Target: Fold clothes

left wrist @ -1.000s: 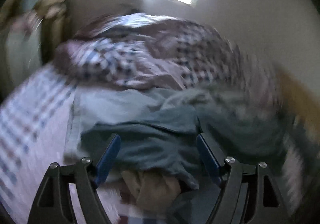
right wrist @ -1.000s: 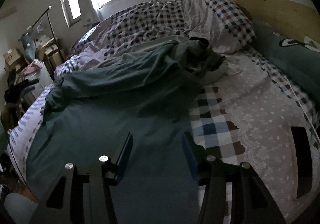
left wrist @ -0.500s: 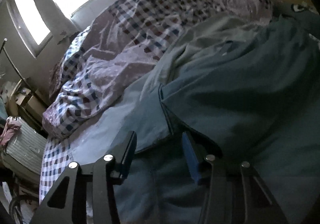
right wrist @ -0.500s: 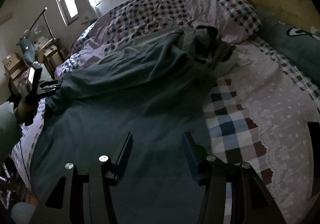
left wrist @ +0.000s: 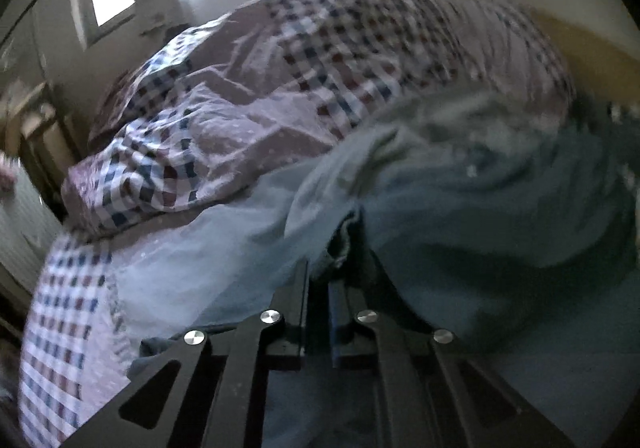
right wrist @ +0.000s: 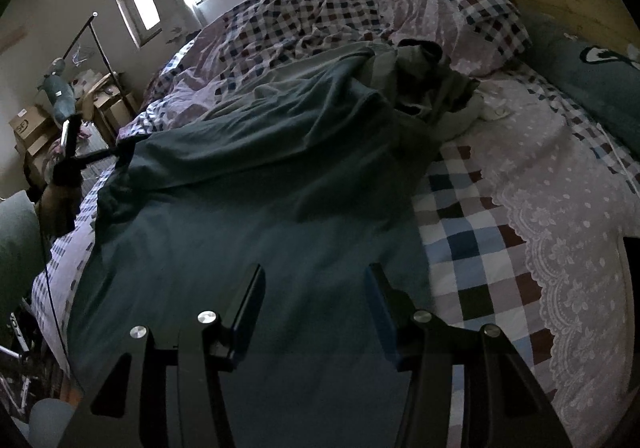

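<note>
A large teal garment [right wrist: 256, 208], soft and rumpled, lies spread over the checked bed [right wrist: 480, 248]. At the garment's window-side edge, the left gripper [left wrist: 318, 280] has pinched a bunched fold, seemingly to lift it. Above the garment's near end, the right gripper [right wrist: 316, 304] hovers with fingers apart.

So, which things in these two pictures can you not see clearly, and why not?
- Left wrist view: the left gripper is closed on the teal garment, whose pinched edge is folded and blurred by motion.
- Right wrist view: the garment's near end is hidden behind the open right gripper.
- Right wrist view: a dark flat object is cut off by the right edge.
- Grey-green clothes lie bunched; their kind is unclear.
</note>
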